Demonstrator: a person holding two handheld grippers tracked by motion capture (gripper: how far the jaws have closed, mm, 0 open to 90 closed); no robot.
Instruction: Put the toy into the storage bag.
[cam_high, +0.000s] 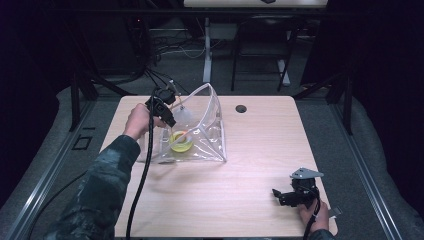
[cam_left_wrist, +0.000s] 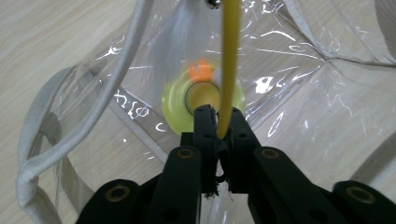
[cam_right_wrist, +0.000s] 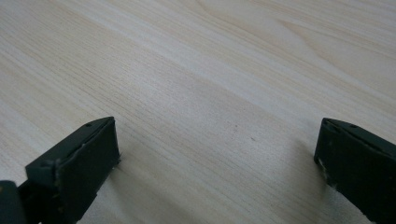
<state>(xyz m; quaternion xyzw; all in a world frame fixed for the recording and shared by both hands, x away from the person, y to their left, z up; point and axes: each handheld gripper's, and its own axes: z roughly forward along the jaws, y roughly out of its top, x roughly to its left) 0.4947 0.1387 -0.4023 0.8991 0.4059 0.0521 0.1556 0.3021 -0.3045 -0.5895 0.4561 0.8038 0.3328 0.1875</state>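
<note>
High view: my left gripper (cam_high: 167, 117) at upper left over clear bag (cam_high: 212, 107), yellow tape roll (cam_high: 180, 141) inside; my right gripper (cam_high: 292, 192) lower right on table (cam_high: 250, 160)

Left gripper view: jaws clamped on thin yellow stick (cam_left_wrist: 229, 65), roll below

Right gripper view: jaws apart over bare wood

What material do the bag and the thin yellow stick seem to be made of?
The bag looks like clear, glossy soft plastic: it shows folds and bright reflections, with pale trim that may be fabric. The yellow stick, clamped in the left gripper, looks smooth, perhaps plastic or painted wood.
</note>
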